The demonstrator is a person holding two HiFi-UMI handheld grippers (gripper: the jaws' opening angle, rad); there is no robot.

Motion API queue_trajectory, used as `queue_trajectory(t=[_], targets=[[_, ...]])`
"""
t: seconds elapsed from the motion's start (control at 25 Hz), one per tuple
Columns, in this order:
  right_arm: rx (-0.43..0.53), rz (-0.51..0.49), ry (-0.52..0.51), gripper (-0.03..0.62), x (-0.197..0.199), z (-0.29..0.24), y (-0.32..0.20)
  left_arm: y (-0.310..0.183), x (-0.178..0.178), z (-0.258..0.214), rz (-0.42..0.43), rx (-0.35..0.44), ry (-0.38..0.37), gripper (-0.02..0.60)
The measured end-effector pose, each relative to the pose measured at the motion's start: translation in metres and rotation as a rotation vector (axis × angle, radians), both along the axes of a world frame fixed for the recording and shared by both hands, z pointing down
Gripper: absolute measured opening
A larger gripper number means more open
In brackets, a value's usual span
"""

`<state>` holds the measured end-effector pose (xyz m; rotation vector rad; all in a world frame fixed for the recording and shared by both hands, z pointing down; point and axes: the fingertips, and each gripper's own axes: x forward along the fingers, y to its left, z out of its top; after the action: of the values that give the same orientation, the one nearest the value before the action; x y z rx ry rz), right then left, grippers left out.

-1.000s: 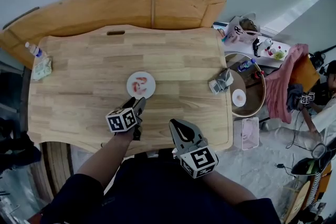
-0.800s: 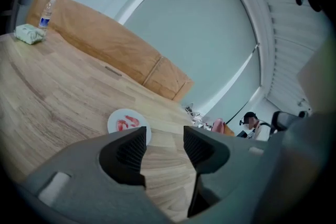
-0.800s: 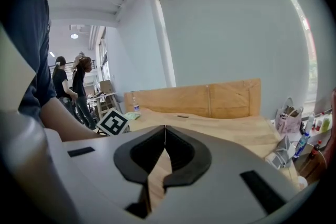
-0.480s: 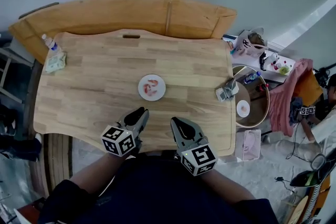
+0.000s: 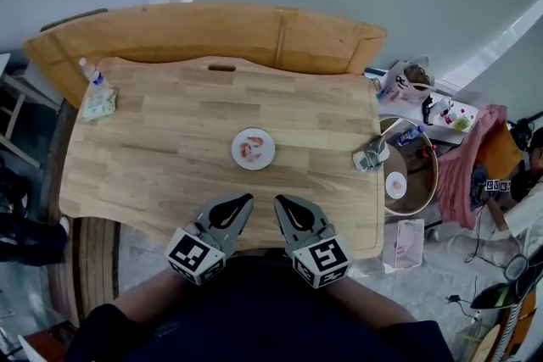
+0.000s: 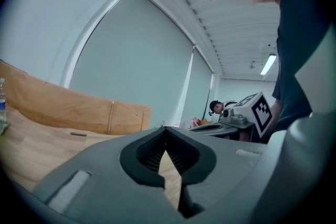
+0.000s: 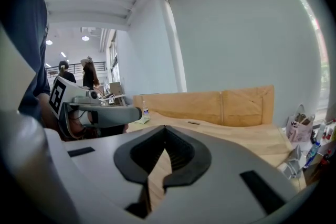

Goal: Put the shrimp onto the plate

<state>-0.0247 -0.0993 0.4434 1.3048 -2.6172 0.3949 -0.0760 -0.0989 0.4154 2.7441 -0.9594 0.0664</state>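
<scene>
A small white plate (image 5: 253, 148) sits mid-table with pink shrimp (image 5: 249, 150) lying on it. Both grippers hang side by side over the table's near edge, well short of the plate. My left gripper (image 5: 247, 199) is shut with nothing between its jaws; in the left gripper view its tips (image 6: 166, 128) meet. My right gripper (image 5: 279, 201) is also shut and empty, tips together (image 7: 165, 127) in the right gripper view. Neither gripper view shows the plate.
The wooden table (image 5: 170, 131) has a water bottle (image 5: 91, 72) and a greenish packet (image 5: 100, 103) at its far left, and a grey gadget (image 5: 371, 155) at its right edge. A curved wooden bench (image 5: 212, 30) runs behind. Clutter and a round stool (image 5: 407, 174) stand to the right.
My left gripper pulled back from beside the plate to the table's near edge and its jaws shut. The head view shifted, so the table sits lower in frame. The right gripper stayed put.
</scene>
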Motion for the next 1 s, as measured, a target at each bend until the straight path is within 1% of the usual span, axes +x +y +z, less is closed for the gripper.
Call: queue_trajectory(t=[0.12,0.2,0.4,0.6,0.8,1.0], targets=[[0.025,-0.023,0.001,0.009,-0.007,-0.007,0.005,0.005,0.002,-0.015,0.006,0.049,-0.008,0.006],[0.04,-0.031,-0.001,0.009,-0.009,-0.011,0.007,0.008,0.002,-0.017,0.008,0.064,-0.017,0.006],[0.062,-0.047,-0.021,0.009,-0.011,-0.018,0.012,0.018,0.006,-0.012,0.025,0.046,-0.027,0.005],[0.069,-0.057,-0.022,0.009,-0.01,-0.02,0.017,0.027,0.014,-0.009,0.056,0.064,-0.038,0.006],[0.069,-0.056,-0.025,0.009,-0.009,-0.021,0.02,0.03,0.015,-0.011,0.047,0.048,-0.031,0.006],[0.072,-0.056,-0.023,0.009,-0.007,-0.02,0.021,0.031,0.016,-0.009,0.051,0.058,-0.036,0.006]])
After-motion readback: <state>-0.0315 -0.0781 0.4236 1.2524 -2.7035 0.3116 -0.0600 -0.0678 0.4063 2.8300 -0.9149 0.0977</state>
